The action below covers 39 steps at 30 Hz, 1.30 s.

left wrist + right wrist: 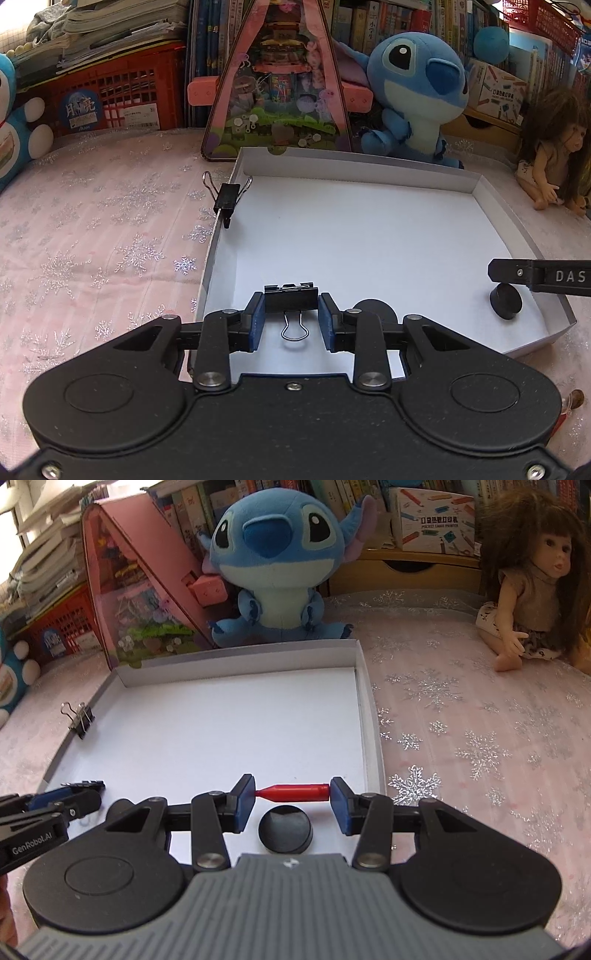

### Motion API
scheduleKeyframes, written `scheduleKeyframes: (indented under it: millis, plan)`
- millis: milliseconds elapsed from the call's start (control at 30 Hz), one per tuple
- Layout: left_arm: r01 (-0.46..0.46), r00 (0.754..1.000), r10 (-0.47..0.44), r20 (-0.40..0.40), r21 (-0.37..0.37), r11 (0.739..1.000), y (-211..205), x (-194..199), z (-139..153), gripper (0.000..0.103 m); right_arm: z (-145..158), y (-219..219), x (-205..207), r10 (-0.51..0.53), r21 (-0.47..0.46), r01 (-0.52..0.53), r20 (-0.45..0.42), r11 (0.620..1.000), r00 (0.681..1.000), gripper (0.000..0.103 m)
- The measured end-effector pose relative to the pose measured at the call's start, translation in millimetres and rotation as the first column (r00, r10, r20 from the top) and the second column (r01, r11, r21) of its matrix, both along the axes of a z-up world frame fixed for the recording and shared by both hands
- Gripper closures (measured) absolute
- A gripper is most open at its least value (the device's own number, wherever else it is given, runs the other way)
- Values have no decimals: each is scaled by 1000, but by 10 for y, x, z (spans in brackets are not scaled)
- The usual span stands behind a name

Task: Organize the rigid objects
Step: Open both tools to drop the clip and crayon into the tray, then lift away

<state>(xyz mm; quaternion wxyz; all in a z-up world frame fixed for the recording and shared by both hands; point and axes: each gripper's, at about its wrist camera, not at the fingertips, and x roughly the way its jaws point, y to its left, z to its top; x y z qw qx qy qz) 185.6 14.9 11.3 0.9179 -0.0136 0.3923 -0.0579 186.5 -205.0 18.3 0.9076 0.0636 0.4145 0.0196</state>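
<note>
A shallow white box lid (369, 229) lies on the pink snowflake cloth. My left gripper (291, 319) is shut on a black binder clip (291, 297), held low over the lid's near left part. A second binder clip (227, 197) is clipped on the lid's left wall; it also shows in the right wrist view (82, 718). My right gripper (292, 797) is shut on a red bottle-shaped piece (293, 792) held crosswise between its blue pads, over the lid's near right part. A black round disc (285, 830) lies on the lid just below it, also in the left wrist view (506, 301).
A blue Stitch plush (275, 561), a pink triangular toy box (275, 85), a red crate (110, 96) and books stand behind the lid. A doll (532, 587) sits at the right. A second dark disc (375, 310) lies by my left gripper's right finger.
</note>
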Motion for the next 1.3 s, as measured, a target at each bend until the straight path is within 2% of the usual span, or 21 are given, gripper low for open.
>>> scheduleKeyframes:
  millis: [367,400,433,467,500,533,767,967,1300]
  plan:
    - [2,1000,-2,9,2,1000,-23,6,-15,74,-77,58,14,12,-29,-13,-8,999,1000,53]
    - [1,1000,-1,12,0,1000,-23,2,-11,74,-77,53,13,13,-27,-13,-7,1000,1000,49]
    - [-1,1000,1,18,0,1000,-21,-7,-3,71,-76,47,11,12,-22,-12,-5,1000,1000,49]
    - [-3,1000,3,24,-2,1000,-17,-16,10,63,-74,40,7,13,-18,-13,-4,1000,1000,49]
    - [-5,999,5,33,-5,1000,-11,-30,25,59,-70,34,-1,14,-16,-14,-1,1000,1000,41]
    - [-7,999,7,43,-6,1000,-4,-42,44,54,-65,29,-9,17,-13,-17,2,1000,1000,40]
    - [-18,996,20,84,-24,1000,59,-152,171,35,45,-15,-145,24,10,-25,50,1000,998,29]
    - [-10,992,12,126,-19,1000,94,-348,249,27,93,-82,-338,27,14,-28,87,1000,996,24]
    - [27,983,-27,181,3,1000,110,-806,282,22,167,-137,-786,61,-11,-60,194,998,979,17]
